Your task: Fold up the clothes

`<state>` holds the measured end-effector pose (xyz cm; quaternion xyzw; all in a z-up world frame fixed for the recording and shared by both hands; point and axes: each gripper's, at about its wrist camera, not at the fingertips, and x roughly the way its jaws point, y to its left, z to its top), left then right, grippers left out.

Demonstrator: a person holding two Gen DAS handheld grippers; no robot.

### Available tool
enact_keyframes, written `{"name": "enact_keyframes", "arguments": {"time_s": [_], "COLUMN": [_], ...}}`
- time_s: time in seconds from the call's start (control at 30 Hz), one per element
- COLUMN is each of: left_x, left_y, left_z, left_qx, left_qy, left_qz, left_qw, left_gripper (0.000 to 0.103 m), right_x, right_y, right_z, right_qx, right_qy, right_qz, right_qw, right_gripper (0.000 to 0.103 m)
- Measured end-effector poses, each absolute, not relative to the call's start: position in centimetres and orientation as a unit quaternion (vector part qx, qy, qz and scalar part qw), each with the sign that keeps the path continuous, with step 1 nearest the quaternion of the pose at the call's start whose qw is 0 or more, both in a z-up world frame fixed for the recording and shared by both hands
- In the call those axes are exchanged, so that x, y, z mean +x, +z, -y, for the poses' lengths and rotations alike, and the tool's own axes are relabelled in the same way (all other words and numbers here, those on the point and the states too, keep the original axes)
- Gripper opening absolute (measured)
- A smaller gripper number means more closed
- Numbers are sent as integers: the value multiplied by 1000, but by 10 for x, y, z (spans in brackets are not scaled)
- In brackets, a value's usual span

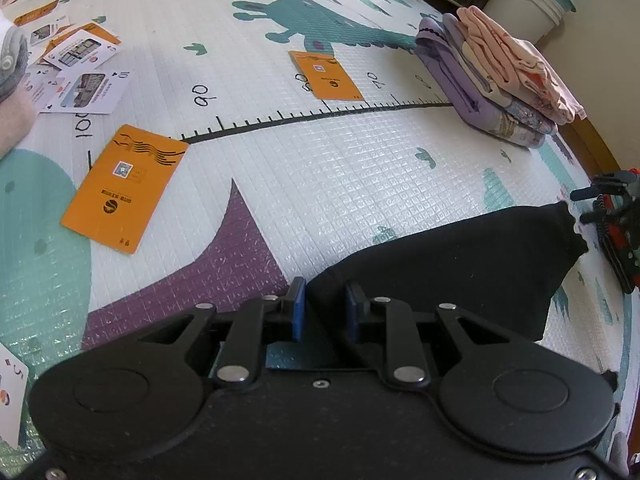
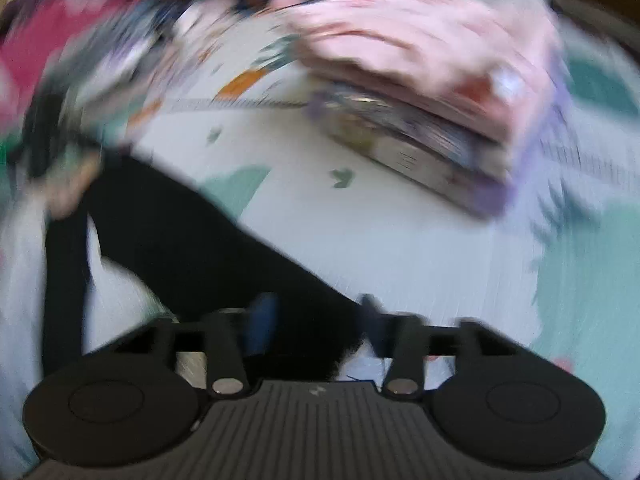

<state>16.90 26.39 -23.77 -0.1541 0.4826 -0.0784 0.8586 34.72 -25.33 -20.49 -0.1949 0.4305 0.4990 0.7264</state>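
The left gripper (image 1: 325,308) has its 2 blue fingers (image 1: 298,307) closed on an edge of the black garment (image 1: 460,264), which trails to the right over the play mat (image 1: 320,168). The right gripper (image 2: 312,320) also has black cloth between its fingers — clamped or merely close, I cannot tell through the blur. The fabric looks light, soft and limp, so I judge it will sag between grips; corners and hems are the best holds. The left view is sharp and shows orange cards (image 1: 124,186) and the folded stack (image 1: 500,76); the right view shows that stack (image 2: 432,92) from nearer, smeared.
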Motion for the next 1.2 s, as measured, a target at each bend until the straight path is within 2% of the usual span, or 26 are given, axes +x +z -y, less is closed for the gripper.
{"name": "enact_keyframes", "arguments": {"time_s": [0.1, 0.13, 0.17, 0.2, 0.23, 0.27, 0.37, 0.5, 0.53, 0.6, 0.67, 0.7, 0.8, 0.93, 1.07, 1.17, 1.2], "left_x": [169, 169, 169, 169, 169, 169, 169, 168, 167, 167, 167, 167, 167, 167, 167, 166, 166], "left_y": [-237, -237, -237, -237, -238, -238, -238, -238, -238, -238, -238, -238, -238, -237, -236, -237, -237], "left_z": [-263, -263, -263, -263, -263, -264, -264, -264, -263, -263, -263, -263, -263, -262, -261, -261, -261], "left_qx": [-153, -152, -152, -152, -153, -153, -156, -156, -156, -156, -155, -155, -155, -155, -153, -152, -153], "left_qy": [-78, -77, -77, -77, -77, -77, -78, -78, -77, -77, -78, -78, -77, -76, -73, -72, -73], "left_qz": [-484, -484, -484, -484, -483, -483, -482, -481, -480, -480, -480, -480, -479, -480, -481, -480, -479], "left_qw": [858, 858, 859, 859, 859, 859, 859, 859, 860, 860, 860, 860, 860, 860, 860, 861, 861], "left_gripper": [23, 23, 23, 23, 23, 23, 23, 23, 23, 23, 23, 23, 23, 23, 23, 23, 23], "right_x": [325, 326, 331, 344, 357, 374, 406, 411, 411, 406, 401, 398, 377, 328, 312, 345, 344], "right_y": [-214, -219, -225, -227, -228, -229, -235, -236, -234, -225, -219, -217, -197, -187, -222, -224, -222], "right_z": [236, 231, 228, 228, 229, 235, 248, 253, 256, 257, 257, 257, 264, 249, 225, 239, 241], "right_qx": [-286, -297, -291, -254, -211, -151, -53, -28, -24, -63, -132, -162, -157, -225, -314, -193, -199], "right_qy": [513, 517, 515, 506, 495, 480, 447, 441, 438, 422, 380, 361, 386, 476, 471, 396, 395], "right_qz": [-372, -368, -381, -411, -441, -478, -543, -551, -546, -518, -489, -472, -412, -343, -373, -424, -412], "right_qw": [719, 714, 710, 715, 718, 719, 709, 708, 714, 741, 774, 788, 811, 778, 735, 791, 796], "right_gripper": [52, 48, 28, 25, 6, 5, 5, 5, 9, 7, 16, 16, 16, 16, 16, 16, 17]}}
